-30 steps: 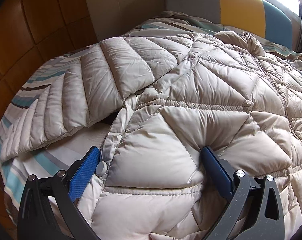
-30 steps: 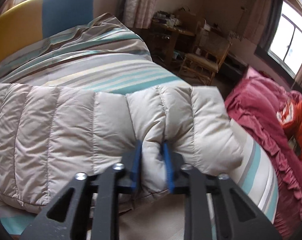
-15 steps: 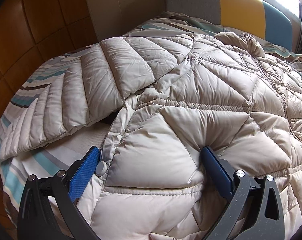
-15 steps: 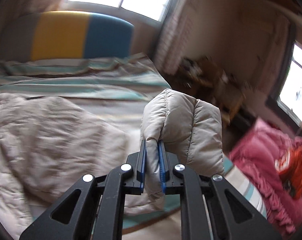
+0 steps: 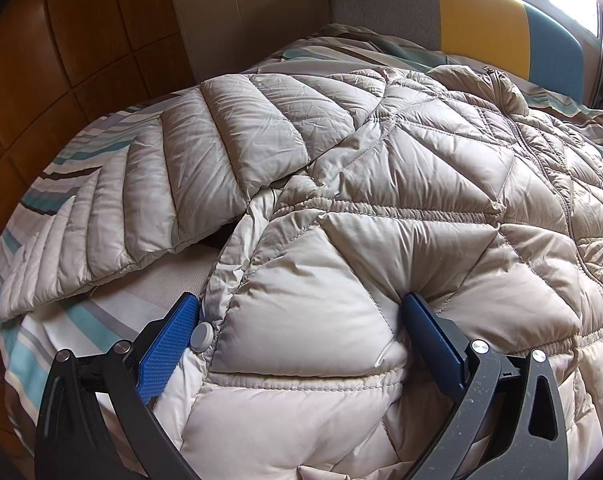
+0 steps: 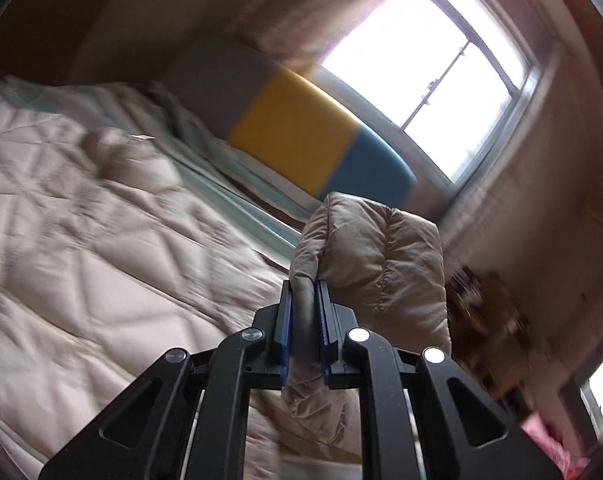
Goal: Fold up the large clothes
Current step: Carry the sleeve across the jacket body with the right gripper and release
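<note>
Striped bedding [image 5: 77,320] covers the bed where a beige quilted down jacket [image 5: 401,184] lies spread, front up, one sleeve [image 5: 173,184] stretched toward the bed's left edge. Its other sleeve's cuff [image 6: 377,248] is raised, pinched between the pressed-together pads of the right tool [image 6: 304,320]. At the hem, the left tool [image 5: 301,316] stands spread, pads pushing into a puffed panel.
</note>
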`<state>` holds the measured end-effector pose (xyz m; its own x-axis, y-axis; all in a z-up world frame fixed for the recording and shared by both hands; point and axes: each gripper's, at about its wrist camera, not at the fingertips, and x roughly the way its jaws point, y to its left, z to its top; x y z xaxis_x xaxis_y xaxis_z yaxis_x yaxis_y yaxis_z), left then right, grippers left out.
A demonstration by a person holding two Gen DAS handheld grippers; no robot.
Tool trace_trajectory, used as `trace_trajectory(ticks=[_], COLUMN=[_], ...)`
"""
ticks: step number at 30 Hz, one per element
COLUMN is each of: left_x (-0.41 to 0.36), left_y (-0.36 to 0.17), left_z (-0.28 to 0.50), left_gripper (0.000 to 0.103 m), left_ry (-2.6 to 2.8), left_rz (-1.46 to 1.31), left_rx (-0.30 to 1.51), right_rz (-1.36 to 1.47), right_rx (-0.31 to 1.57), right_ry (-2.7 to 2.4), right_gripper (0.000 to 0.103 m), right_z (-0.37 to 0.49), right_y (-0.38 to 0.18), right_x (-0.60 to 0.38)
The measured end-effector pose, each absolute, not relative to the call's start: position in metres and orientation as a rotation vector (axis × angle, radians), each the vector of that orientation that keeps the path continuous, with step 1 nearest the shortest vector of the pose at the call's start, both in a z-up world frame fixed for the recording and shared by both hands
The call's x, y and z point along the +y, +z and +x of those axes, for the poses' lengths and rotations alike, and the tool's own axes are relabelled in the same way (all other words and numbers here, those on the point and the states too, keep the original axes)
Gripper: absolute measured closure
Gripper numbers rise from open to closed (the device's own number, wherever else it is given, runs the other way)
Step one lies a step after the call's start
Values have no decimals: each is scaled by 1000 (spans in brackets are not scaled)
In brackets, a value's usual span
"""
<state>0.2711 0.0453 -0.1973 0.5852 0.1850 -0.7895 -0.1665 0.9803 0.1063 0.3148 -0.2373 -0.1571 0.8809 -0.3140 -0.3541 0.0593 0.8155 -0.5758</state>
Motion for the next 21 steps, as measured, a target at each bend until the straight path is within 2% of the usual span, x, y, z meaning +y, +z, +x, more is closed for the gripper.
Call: trace_trajectory(ticks=[15,16,17,21], left_x=[45,45,45,45], left_y=[-198,-198,-197,-197], left_z=[271,271,271,270], left_gripper=[3,3,3,3], left_ry=[206,205,205,201], left_rz=[21,20,19,10], left_rx=[922,922,923,923], right_rz=[-674,-698,-724,-723], right_rx=[495,516,533,529], right_ry=[155,169,191,223], right_gripper=[95,88,74,65], right_z=[336,335,334,327], right_y=[-192,-198,-205,-212], right_x=[-66,-60,-55,-54])
